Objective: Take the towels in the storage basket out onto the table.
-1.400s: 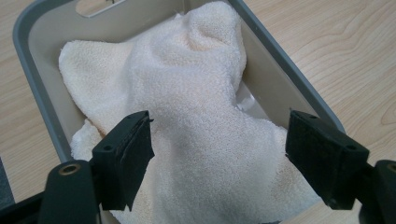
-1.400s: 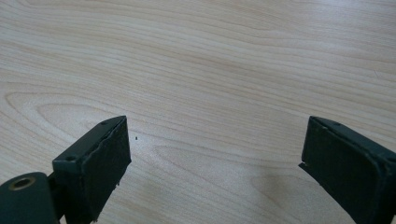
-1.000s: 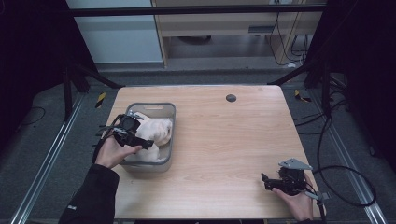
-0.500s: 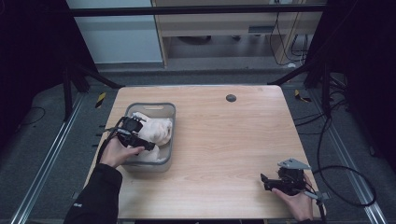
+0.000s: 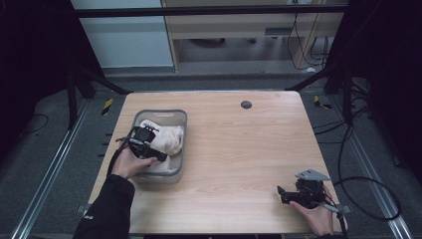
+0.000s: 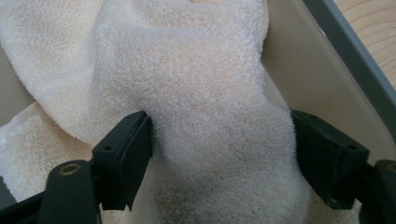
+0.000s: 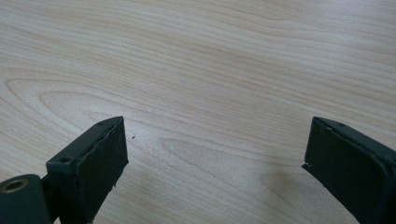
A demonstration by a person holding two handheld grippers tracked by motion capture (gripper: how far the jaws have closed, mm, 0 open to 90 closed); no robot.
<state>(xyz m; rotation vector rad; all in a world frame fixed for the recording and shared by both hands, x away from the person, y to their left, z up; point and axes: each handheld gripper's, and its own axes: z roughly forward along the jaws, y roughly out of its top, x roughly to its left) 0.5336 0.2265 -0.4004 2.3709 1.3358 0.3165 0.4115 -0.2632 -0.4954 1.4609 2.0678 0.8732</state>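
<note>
Landmark: grey bin (image 5: pixel 182 130), sitting on the left part of the wooden table (image 5: pixel 239 149).

Nearest the person, well off to the right of the bin, near the table's front edge: right gripper (image 5: pixel 282 194), held in the right hand (image 5: pixel 314 214). It lies low over bare wood with its jaws pointing back toward the bin side. In the right gripper view (image 7: pixel 215 154) the jaws stand wide apart, with nothing between them, just wood grain underneath.

At the bin's front-left: left hand (image 5: pixel 130 163), dark sleeve (image 5: pixel 107 211) coming in from the bottom edge. It carries the left gripper (image 5: pixel 160 155), which is down inside the bin, over the cloth.

In the bin: cream terry towel (image 5: pixel 166 138), bunched and folded, taking up most of the bin floor. In the left gripper view (image 6: pixel 219 140) a thick fold of the towel (image 6: pixel 210 93) sits between the jaws. The jaws have just been closing and are still wide. Both pads meet the fold's sides, and the left pad (image 6: pixel 135 149) dents the pile slightly. Looks like first contact; can't tell if it's a firm pinch. The bin wall (image 6: pixel 327 60) runs just beside the right jaw.

Beyond the bin, toward the far edge of the table and off to its right: small dark round disc (image 5: pixel 246 104) on the wood, well apart from everything.
</note>
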